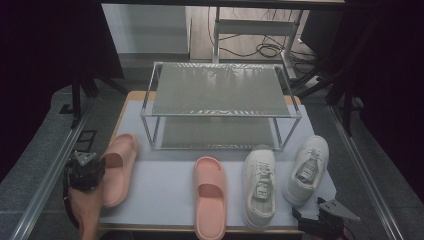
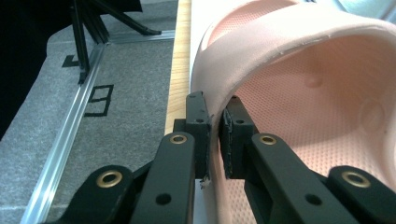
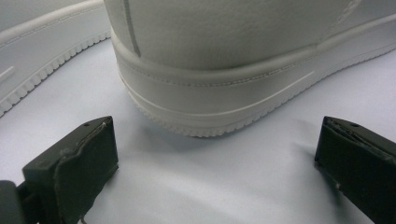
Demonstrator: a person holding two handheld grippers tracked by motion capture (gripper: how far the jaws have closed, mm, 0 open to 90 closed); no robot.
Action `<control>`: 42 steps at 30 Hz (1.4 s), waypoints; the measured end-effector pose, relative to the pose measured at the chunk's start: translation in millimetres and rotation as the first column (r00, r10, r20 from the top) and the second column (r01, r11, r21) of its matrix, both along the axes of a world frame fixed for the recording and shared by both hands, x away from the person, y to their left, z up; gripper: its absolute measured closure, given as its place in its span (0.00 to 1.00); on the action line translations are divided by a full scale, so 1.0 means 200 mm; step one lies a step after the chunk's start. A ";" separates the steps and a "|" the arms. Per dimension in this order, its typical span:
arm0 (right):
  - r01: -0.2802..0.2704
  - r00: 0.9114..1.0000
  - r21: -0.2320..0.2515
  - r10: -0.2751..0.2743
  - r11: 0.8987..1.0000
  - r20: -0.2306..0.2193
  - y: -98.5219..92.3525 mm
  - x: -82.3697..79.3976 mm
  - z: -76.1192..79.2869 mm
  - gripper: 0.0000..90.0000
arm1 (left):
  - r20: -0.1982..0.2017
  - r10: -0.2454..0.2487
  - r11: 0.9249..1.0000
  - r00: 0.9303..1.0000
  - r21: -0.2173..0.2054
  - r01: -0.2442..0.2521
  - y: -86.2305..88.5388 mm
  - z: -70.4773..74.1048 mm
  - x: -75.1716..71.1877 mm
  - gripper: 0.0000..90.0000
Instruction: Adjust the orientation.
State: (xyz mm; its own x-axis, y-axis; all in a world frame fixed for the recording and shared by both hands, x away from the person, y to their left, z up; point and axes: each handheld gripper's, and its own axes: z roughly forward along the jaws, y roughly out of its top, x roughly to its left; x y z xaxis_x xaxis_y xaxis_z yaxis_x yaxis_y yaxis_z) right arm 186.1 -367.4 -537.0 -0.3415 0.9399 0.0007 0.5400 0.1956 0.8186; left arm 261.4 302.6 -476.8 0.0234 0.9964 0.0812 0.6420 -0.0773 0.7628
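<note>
Slide [image 2: 299,93] sits pinched by its side wall in the left claw [image 2: 215,135], at the table's edge. Right claw [image 3: 215,154] gapes wide, a sneaker [image 3: 233,60] heel just ahead of it.

A lab: black curtains [image 1: 45,45], aluminium frame rails [image 1: 47,182], floor cables [image 1: 260,49].

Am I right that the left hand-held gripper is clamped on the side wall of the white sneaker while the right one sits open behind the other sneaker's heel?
Not quite. The left hand-held gripper is clamped on the side wall of the pink slide sandal, not a sneaker, as the left gripper view shows. The right hand-held gripper does sit open behind the heel of the white sneaker.
</note>
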 end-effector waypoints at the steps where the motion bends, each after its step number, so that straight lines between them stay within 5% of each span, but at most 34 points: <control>1: 0.000 1.000 0.000 0.000 1.000 0.000 0.00 0.00 0.00 0.00 | 0.000 -0.009 1.000 1.000 -0.002 0.009 0.00 0.01 -0.01 0.93; 13: 0.001 1.000 0.000 -0.001 1.000 0.000 0.00 0.00 0.00 0.00 | -0.019 -0.120 0.992 0.993 -0.030 0.120 -0.06 0.04 -0.14 0.92; 21: 0.001 1.000 0.000 -0.001 1.000 0.000 0.00 0.00 0.00 0.00 | -0.006 -0.196 0.976 0.981 -0.102 0.195 -0.11 0.03 -0.20 0.91; 34: 0.001 1.000 0.000 -0.001 1.000 0.000 0.00 0.00 0.00 0.00 | 0.009 -0.277 0.951 0.961 -0.142 0.276 -0.27 -0.01 -0.18 0.90; 42: 0.000 1.000 0.000 0.000 1.000 0.000 0.00 0.00 0.00 0.00 | 0.028 -0.289 0.947 0.957 -0.138 0.290 -0.38 -0.01 -0.12 0.89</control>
